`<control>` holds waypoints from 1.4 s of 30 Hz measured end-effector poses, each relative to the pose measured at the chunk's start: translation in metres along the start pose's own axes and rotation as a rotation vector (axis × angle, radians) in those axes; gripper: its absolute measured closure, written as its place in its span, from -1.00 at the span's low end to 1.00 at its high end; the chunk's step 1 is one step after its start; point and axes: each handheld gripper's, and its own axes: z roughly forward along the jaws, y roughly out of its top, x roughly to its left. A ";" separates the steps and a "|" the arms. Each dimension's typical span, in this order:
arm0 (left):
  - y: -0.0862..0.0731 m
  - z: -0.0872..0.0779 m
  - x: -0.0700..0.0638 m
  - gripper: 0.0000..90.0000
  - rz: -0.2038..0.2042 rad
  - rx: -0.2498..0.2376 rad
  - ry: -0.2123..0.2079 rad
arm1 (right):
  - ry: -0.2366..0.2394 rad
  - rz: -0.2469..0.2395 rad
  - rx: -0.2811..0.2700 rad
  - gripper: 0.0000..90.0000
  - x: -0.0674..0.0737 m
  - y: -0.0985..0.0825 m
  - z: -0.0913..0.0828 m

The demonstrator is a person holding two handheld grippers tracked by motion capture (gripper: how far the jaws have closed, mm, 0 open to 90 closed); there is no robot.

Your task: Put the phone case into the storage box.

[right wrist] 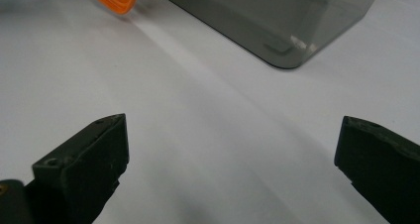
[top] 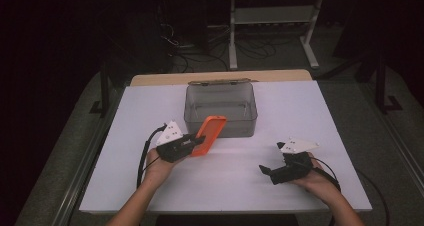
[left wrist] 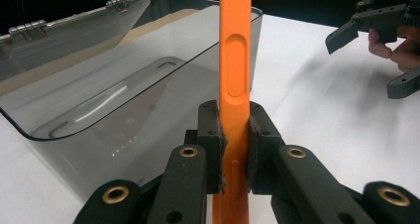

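No writing could be read on anything. The left claw [left wrist: 233, 149] was clamped tight on the thin orange plastic phone case [left wrist: 234, 75], holding it edge-on above the white counter [top: 240, 176], just near of the smoky transparent plastic box [top: 221, 106]. The right claw [right wrist: 233, 169] stood wide open and empty, low over the counter's near right.

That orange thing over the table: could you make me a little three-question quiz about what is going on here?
1. True or false: the left gripper is shut on the orange phone case.
2. How do the right gripper's jaws stand? A) apart with nothing between them B) shut on the case C) inside the box
3. Fill in: the grey see-through box stands with its lid ____.

Key: 1 true; 2 A; 3 open, hinged back at the far side.
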 end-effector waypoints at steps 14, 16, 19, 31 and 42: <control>0.006 -0.004 -0.001 0.77 0.001 0.009 -0.019 | -0.003 0.000 -0.008 -1.00 0.000 0.001 -0.001; 0.008 -0.005 -0.002 0.77 0.007 0.010 -0.020 | -0.002 0.000 -0.011 -1.00 0.000 0.001 -0.002; 0.011 -0.008 -0.001 0.77 0.006 0.000 -0.019 | -0.002 0.001 -0.014 -1.00 0.000 0.001 -0.002; 0.026 -0.010 0.003 0.77 -0.010 -0.036 -0.035 | 0.000 -0.001 -0.012 -1.00 0.000 0.001 -0.002; 0.046 -0.011 0.008 0.77 -0.005 -0.050 -0.042 | 0.000 0.003 -0.017 -1.00 0.000 0.001 -0.002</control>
